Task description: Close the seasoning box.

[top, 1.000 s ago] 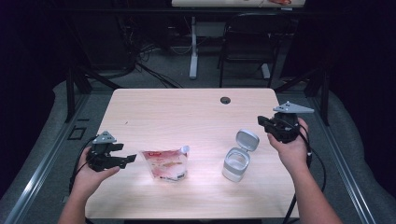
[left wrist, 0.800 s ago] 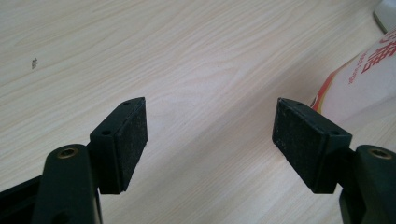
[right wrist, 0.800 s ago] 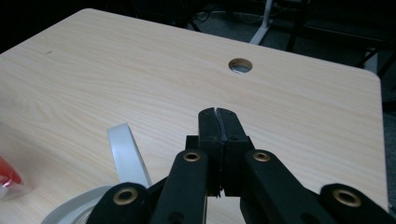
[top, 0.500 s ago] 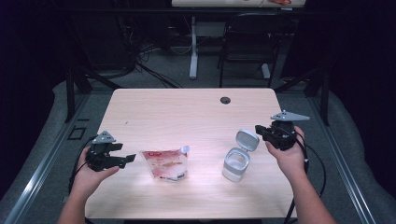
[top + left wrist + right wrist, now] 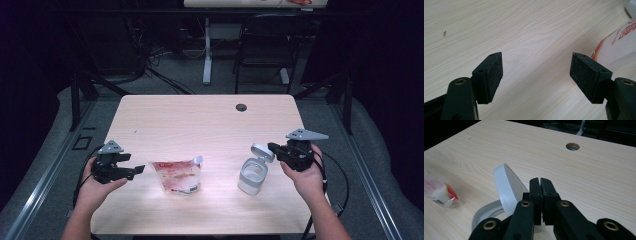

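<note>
My right gripper (image 5: 272, 148) sits at the worktop's (image 5: 200, 120) 4 o'clock, jaws pressed together w/ nothing between them, tips right by the flip lid (image 5: 262, 152) of the grey-white container (image 5: 252, 175). In the right gripper view the lid (image 5: 507, 187) stands up tilted, hinged open, just left of my closed jaws and apparently touching or nearly so; can't tell for sure if there's contact. The container's round mouth (image 5: 487, 213) is open below it.

My left gripper (image 5: 136, 170) rests near the 8 o'clock edge, jaws wide apart, holding nothing. In the left gripper view bare wood shows between the pads (image 5: 492, 75), and the pouch's red-and-white edge (image 5: 621, 42) lies off at 2 o'clock, not touching. In the high view that pouch (image 5: 177, 175) lies flat, spout toward 2 o'clock, between my two grippers, well apart from the container.

Step in hand, as I judge it: working the lid w/ the shut right jaws as a pusher, prob. nudging it further back so the mouth stays clear, or else tipping it down to close. Pouch untouched, so I'd guess filling comes after.

Next move needs: light push on the lid's rim, not the hinge; the container is tall and unbraced, so it could skid or tip toward 9 o'clock. Left jaws could close in on the pouch or steady the container body first.
</note>
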Demonstrator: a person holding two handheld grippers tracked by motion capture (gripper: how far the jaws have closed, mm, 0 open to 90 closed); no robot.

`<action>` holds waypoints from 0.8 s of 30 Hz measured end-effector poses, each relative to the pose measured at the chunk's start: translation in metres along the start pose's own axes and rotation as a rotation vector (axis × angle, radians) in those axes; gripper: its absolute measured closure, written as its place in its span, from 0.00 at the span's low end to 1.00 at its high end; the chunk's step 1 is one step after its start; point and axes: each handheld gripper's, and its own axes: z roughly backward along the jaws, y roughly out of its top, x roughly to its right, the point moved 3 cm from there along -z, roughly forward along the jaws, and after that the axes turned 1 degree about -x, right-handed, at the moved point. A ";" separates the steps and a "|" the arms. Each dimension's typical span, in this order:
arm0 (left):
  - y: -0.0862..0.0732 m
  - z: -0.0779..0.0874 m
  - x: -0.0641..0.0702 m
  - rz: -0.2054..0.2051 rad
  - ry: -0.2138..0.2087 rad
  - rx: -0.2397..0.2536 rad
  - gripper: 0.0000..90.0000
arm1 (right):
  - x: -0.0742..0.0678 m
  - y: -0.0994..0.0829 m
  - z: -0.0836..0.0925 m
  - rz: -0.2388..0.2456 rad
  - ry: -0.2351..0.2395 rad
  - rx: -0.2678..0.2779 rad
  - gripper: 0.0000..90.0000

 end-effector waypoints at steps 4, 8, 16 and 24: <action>0.000 0.000 0.000 0.002 -0.001 0.001 0.30 | -0.010 -0.006 0.001 0.016 0.021 0.003 0.98; 0.000 0.000 0.001 0.004 -0.003 0.001 0.30 | -0.016 -0.012 0.000 0.030 0.029 0.000 0.98; 0.000 0.000 0.000 0.002 -0.001 0.001 0.30 | -0.017 -0.026 0.005 0.015 0.004 0.021 0.98; 0.000 -0.001 0.000 0.003 -0.004 0.003 0.30 | -0.006 -0.046 0.012 -0.016 -0.048 0.031 0.96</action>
